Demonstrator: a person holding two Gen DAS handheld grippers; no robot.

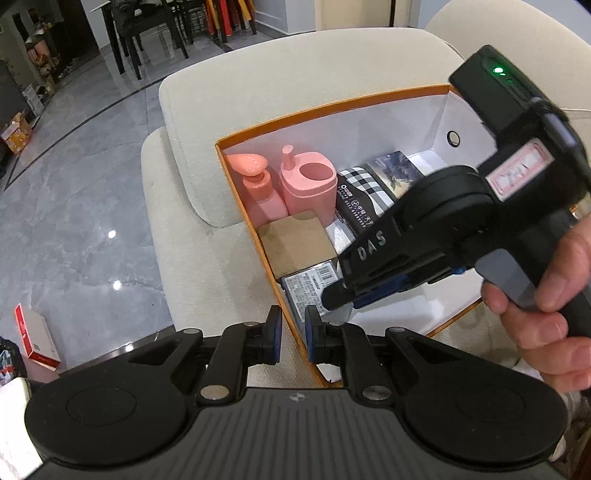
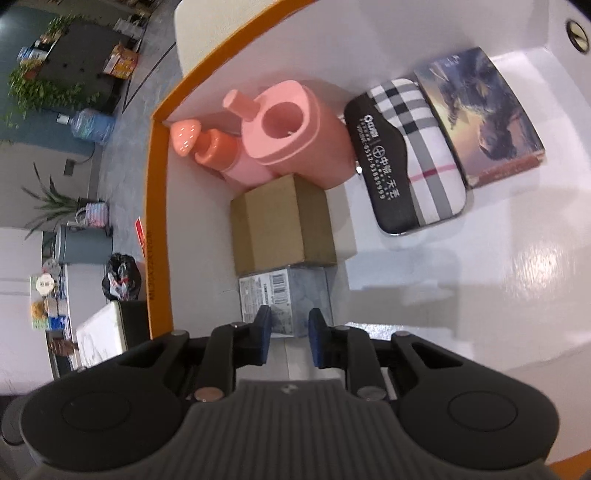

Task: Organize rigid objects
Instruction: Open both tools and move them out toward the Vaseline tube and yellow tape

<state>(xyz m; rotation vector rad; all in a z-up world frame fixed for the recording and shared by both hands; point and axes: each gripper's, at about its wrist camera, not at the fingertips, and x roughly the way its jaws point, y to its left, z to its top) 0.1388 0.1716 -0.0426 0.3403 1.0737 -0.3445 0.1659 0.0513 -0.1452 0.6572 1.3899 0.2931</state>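
Observation:
An orange-rimmed white box [image 1: 332, 103] sits on a cream sofa. Inside are a pink pump bottle [image 1: 258, 184], a pink holder [image 1: 308, 184], a brown carton [image 1: 295, 243], a grey barcode box [image 1: 314, 284], a plaid case [image 1: 364, 184] and a picture box [image 1: 397, 171]. My left gripper [image 1: 293, 338] straddles the box's near wall with a narrow gap. My right gripper [image 2: 290, 341] is open inside the box, its fingers on either side of the grey barcode box [image 2: 284, 299], just at its near edge. The carton [image 2: 280, 225], holder [image 2: 299, 136] and plaid case [image 2: 417, 155] lie beyond.
The cream sofa [image 1: 221, 110] surrounds the box. A red-and-white box [image 1: 37, 339] lies on the grey tile floor at left. Dark dining chairs [image 1: 147, 33] stand far back. The box's white floor [image 2: 480, 266] is bare at right.

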